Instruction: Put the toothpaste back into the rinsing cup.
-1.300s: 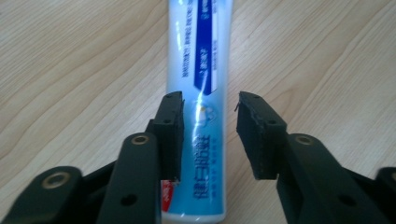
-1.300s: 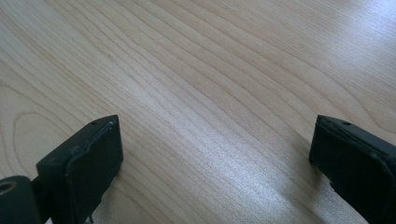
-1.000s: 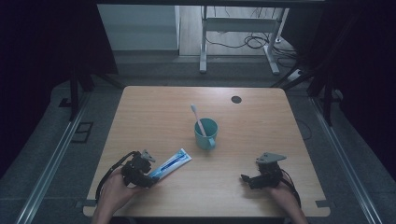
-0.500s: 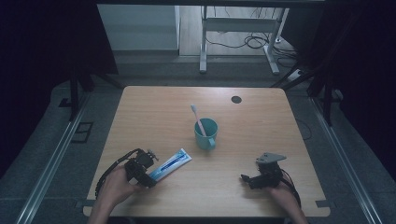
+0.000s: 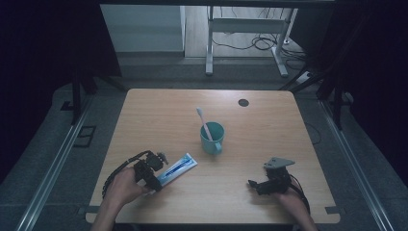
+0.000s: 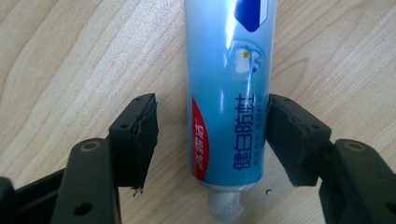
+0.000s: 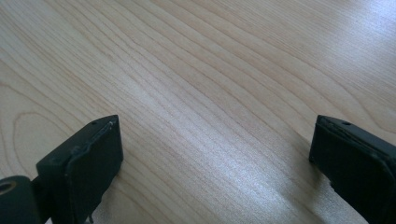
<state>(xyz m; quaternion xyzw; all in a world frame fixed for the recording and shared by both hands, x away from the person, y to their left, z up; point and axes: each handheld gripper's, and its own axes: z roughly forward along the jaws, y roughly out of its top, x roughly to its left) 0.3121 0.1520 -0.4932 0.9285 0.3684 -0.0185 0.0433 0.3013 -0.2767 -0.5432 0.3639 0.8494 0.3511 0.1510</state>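
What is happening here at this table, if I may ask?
A person holds a two-jaw gripper in each hand at a wooden table. The left gripper sits around the cap end of a blue toothpaste tube that lies flat on the wood. Its jaws have just been moving; one pad is at the tube's edge and the other stands apart, so it is not gripped yet. The right gripper rests open over bare wood. A green cup with a toothbrush stands mid-table.
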